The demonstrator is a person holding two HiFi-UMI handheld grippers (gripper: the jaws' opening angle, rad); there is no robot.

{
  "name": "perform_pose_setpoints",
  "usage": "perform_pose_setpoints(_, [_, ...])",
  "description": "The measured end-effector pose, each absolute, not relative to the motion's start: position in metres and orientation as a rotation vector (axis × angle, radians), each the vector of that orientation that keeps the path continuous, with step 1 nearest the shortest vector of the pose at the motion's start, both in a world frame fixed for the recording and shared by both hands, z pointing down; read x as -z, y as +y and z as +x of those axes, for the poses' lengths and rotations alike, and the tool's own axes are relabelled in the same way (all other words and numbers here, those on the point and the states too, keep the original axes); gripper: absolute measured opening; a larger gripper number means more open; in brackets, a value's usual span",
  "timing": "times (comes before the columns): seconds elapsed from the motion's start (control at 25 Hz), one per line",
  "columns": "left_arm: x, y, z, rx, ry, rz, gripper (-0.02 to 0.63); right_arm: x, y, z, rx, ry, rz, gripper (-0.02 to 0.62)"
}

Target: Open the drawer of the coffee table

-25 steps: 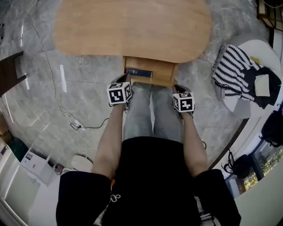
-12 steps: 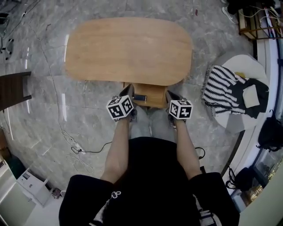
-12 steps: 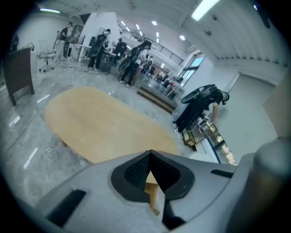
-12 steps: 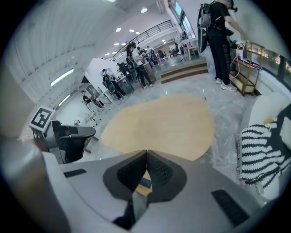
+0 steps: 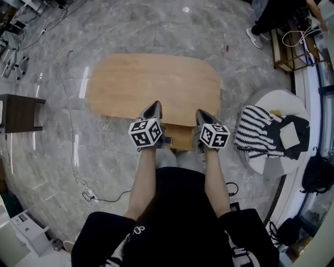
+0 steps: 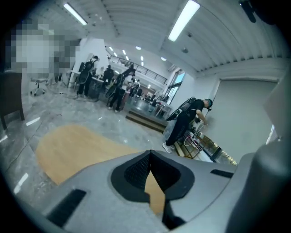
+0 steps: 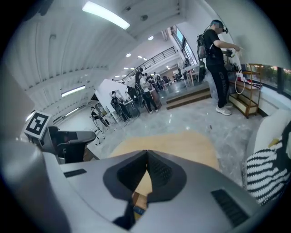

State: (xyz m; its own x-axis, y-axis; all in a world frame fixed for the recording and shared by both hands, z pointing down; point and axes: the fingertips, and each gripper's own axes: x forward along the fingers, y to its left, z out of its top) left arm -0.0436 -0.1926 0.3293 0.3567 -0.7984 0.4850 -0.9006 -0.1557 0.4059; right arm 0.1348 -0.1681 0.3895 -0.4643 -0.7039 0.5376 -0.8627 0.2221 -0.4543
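Observation:
The oval wooden coffee table (image 5: pixel 156 83) stands on the marble floor below me. Its drawer (image 5: pixel 181 137) sticks out from the near edge, between my two arms. A small dark thing (image 5: pixel 168 140) lies in it. My left gripper (image 5: pixel 155 107) is held high over the table's near edge, shut and empty. My right gripper (image 5: pixel 200 113) hangs beside it, also shut with nothing held. In the left gripper view the jaws (image 6: pixel 150 153) meet above the table top (image 6: pixel 72 145). In the right gripper view the shut jaws (image 7: pixel 147 153) frame the table (image 7: pixel 182 144) and the drawer (image 7: pixel 136 200).
A white round seat (image 5: pixel 271 101) with a striped cloth (image 5: pixel 255 133) stands to the right. A dark side table (image 5: pixel 18 112) is at the left. Cables (image 5: pixel 96 195) trail on the floor. A person (image 5: pixel 274 15) stands by a wooden rack (image 5: pixel 289 49) at the back right.
Both grippers have lifted up and away from the drawer's front, and the view has risen, so the table looks smaller. The drawer stays pulled out.

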Motion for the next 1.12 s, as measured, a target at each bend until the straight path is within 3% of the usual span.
perform_pose_setpoints(0.64, [-0.106, -0.251, -0.020, -0.017, -1.659, 2.422, 0.009, -0.147, -0.252, 0.141, -0.490, -2.630, 1.731, 0.011])
perform_pose_setpoints(1.12, [-0.009, -0.239, -0.008, 0.088, -1.749, 2.626, 0.009, -0.035, -0.240, 0.137, -0.045, -2.616, 1.805, 0.011])
